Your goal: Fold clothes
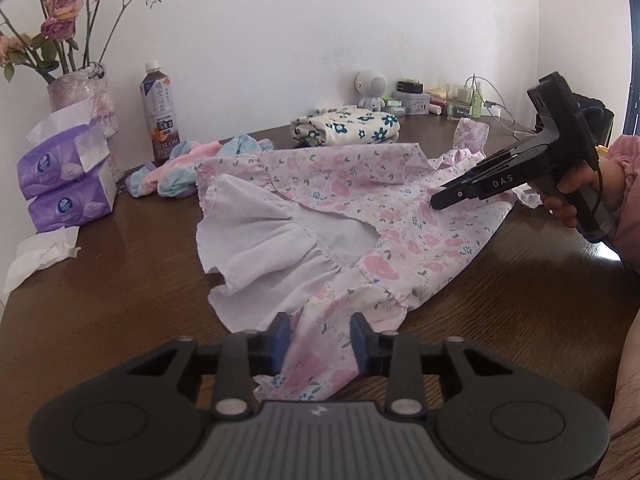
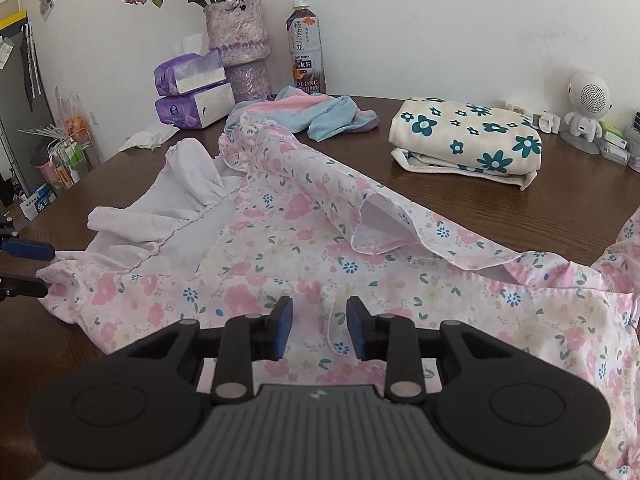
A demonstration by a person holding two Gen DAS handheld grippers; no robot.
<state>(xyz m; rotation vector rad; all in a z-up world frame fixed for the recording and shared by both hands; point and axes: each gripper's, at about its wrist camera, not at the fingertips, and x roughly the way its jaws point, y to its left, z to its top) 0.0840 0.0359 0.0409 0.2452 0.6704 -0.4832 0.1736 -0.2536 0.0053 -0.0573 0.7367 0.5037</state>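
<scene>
The pink floral cotton garment [image 1: 400,216] lies spread and rumpled on the dark brown wooden surface [image 1: 120,280], its pale lining turned up. The left gripper [image 1: 320,338] has its jaws apart with a hem of the garment lying between them, pads not pressing it. The right gripper [image 2: 319,322] also shows jaws apart, hovering over the cloth with a fold edge between them. Beyond the jaws sit a folded cream cloth with teal flowers [image 2: 468,136] and a crumpled blue-and-pink towel [image 2: 324,114].
</scene>
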